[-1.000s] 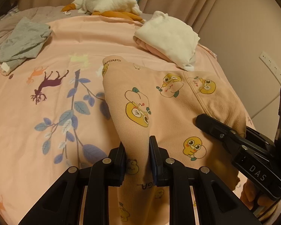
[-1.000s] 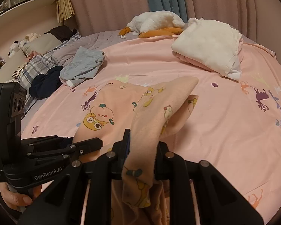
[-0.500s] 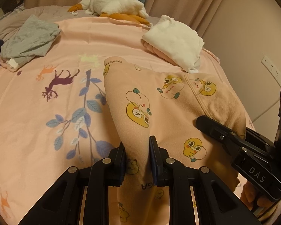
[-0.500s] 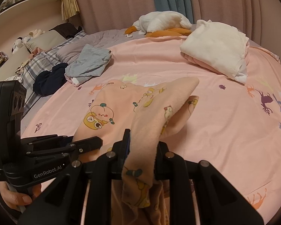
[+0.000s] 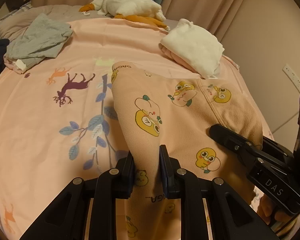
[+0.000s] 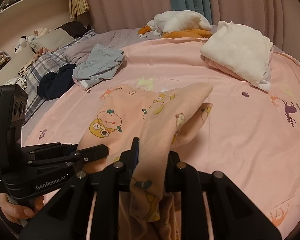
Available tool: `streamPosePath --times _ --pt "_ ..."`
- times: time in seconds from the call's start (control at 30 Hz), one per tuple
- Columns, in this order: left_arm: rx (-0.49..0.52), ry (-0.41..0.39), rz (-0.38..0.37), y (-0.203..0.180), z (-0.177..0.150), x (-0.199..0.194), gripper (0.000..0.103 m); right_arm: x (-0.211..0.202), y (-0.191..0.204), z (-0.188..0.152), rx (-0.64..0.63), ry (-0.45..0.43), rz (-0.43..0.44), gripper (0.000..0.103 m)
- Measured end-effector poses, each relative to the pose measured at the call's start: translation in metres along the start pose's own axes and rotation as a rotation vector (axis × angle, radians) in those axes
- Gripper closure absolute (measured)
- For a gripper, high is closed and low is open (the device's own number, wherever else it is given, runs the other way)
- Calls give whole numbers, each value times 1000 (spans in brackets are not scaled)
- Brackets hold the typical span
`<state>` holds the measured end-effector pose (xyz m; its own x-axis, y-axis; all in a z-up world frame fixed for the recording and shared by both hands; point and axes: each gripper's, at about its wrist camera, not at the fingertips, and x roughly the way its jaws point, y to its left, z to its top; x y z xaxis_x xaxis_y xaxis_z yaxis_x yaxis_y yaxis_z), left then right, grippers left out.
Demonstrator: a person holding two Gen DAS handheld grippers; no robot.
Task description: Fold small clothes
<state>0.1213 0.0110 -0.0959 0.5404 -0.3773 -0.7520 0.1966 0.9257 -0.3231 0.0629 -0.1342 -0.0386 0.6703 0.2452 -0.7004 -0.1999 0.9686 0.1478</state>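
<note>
2 grippers, left gripper (image 5: pixel 147 165) & right gripper (image 6: pixel 153 156), each clamping 1 peach garment (image 5: pixel 182 116); 2 folded piles (image 5: pixel 192 46) behind.

I see soft matt fleece on the peach garment (image 5: pixel 182 124); smooth printed cotton-like bedsheet (image 5: pixel 40 120); matt black plastic gripper fingers (image 5: pixel 130 166) with bright metal pins.
</note>
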Motion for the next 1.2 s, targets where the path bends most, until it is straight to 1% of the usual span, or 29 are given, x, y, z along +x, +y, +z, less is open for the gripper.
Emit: streamPosePath --times 0.47,1.2 --pt "-26 23 18 15 4 16 83 24 5 2 -10 35 4 83" --pt "-48 66 25 23 9 37 83 54 1 2 -17 71 -10 83"
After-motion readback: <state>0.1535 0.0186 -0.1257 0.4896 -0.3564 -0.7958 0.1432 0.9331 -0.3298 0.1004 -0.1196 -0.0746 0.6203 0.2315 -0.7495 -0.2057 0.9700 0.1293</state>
